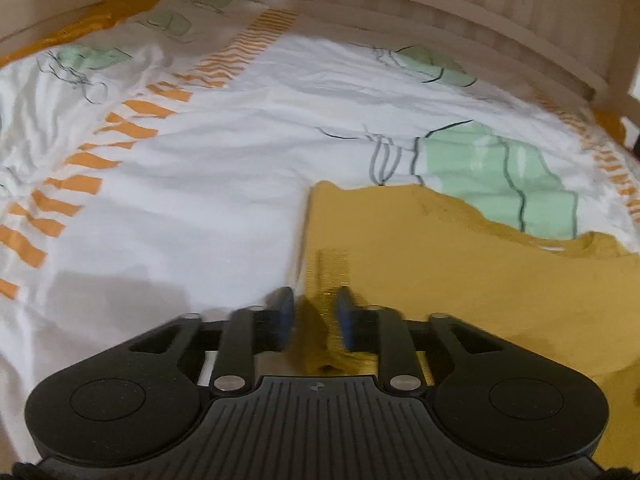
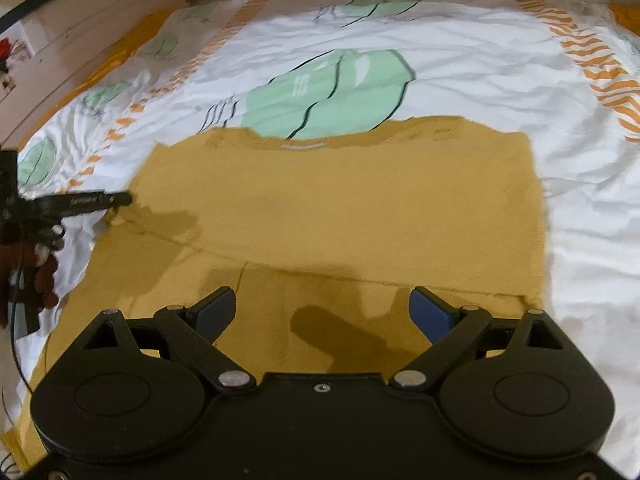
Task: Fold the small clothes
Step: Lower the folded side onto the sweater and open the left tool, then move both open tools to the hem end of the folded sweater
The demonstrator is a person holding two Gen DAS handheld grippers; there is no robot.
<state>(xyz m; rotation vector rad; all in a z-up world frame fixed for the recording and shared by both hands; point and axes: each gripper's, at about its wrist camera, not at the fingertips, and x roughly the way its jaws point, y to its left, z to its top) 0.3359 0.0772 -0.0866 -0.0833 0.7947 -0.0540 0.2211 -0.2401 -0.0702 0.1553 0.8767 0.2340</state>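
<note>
L wrist: left hand-held gripper (image 1: 312, 320) narrow, bunch of yellow shirt (image 1: 460, 280) edge between the pads (image 1: 282, 320), frame blurry so can't tell if they're pinching. Shirt lies on the bed sheet (image 1: 200, 200).

R wrist: right hand-held gripper (image 2: 322, 314) wide, empty, hovering over the shirt's near part.

Risk: loose grip lets cloth slip, and the fold goes crooked.

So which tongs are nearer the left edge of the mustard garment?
Left. The left tongs sit right at that edge of the mustard garment, with a bunch of its fabric between their pads. The right tongs hang open over its near middle.
</note>
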